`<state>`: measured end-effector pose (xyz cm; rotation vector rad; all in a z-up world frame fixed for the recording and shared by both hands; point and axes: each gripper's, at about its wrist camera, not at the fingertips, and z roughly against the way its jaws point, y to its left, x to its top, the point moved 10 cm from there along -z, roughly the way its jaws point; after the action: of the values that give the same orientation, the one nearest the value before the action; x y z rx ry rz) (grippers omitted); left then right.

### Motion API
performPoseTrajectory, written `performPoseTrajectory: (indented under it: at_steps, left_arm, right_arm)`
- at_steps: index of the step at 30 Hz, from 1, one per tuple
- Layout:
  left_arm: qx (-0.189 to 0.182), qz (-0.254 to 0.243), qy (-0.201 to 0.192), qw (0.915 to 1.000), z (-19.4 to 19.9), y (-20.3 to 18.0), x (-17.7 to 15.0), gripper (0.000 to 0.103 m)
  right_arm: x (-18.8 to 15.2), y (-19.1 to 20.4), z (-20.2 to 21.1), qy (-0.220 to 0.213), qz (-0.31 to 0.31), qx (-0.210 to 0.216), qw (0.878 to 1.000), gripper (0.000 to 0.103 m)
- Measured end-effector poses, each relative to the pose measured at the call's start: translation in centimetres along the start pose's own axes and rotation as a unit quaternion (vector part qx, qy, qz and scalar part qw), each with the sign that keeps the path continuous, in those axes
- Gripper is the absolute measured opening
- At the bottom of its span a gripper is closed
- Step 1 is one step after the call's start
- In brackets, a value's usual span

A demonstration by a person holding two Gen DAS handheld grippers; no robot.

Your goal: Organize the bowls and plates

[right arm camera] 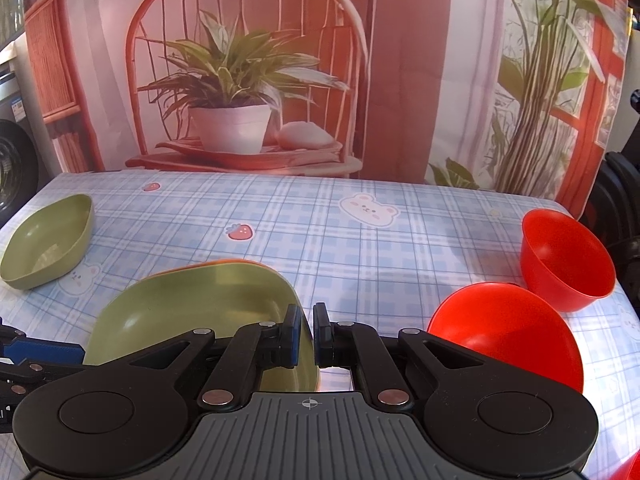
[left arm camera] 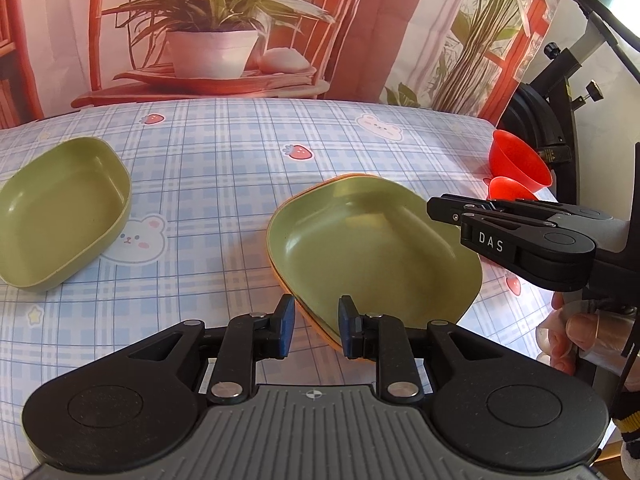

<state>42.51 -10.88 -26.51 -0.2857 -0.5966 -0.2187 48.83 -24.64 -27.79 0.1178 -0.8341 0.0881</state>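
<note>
Right gripper (right arm camera: 306, 336) looks pinched onto the right rim of the green plate (right arm camera: 208, 300) — fingers nearly together with the edge between them, though the exact contact is hard to see. That plate sits nested on an orange one (left arm camera: 308, 316), only its edge peeking out, so my guess is it's being seated on the stack. Left gripper (left arm camera: 316, 330) has its fingers apart, straddling the stack's near edge without clamping — probably there to steady it. A second green dish (left arm camera: 64, 212) sits well apart to the left on the bench (left arm camera: 240, 152), and two red bowls (right arm camera: 532, 288) touch each other at the right, likely waiting their turn.
</note>
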Motion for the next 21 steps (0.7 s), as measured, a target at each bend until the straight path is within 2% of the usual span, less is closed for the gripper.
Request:
performPoseTrajectory:
  at_steps: [6,11,15,21]
  left_arm:
    - [0.008,0.049,-0.043,0.9978,3.0,3.8,1.5,0.024]
    - [0.033,0.088,-0.073,0.9929,5.4,7.9,2.0,0.024]
    - [0.038,0.104,-0.076,0.991,6.2,9.3,1.5,0.024]
    - [0.031,0.102,-0.069,0.9918,6.1,9.2,0.2,0.024]
  right_arm:
    - [1.1,1.0,1.6,-0.013,-0.001,0.011,1.0,0.006]
    - [1.4,2.2,3.1,-0.026,-0.015,0.016,0.999,0.006]
    - [-0.8,3.2,5.4,-0.032,-0.021,0.01,0.999,0.006]
    - [-3.4,4.5,7.9,-0.034,-0.023,0.008,0.999,0.006]
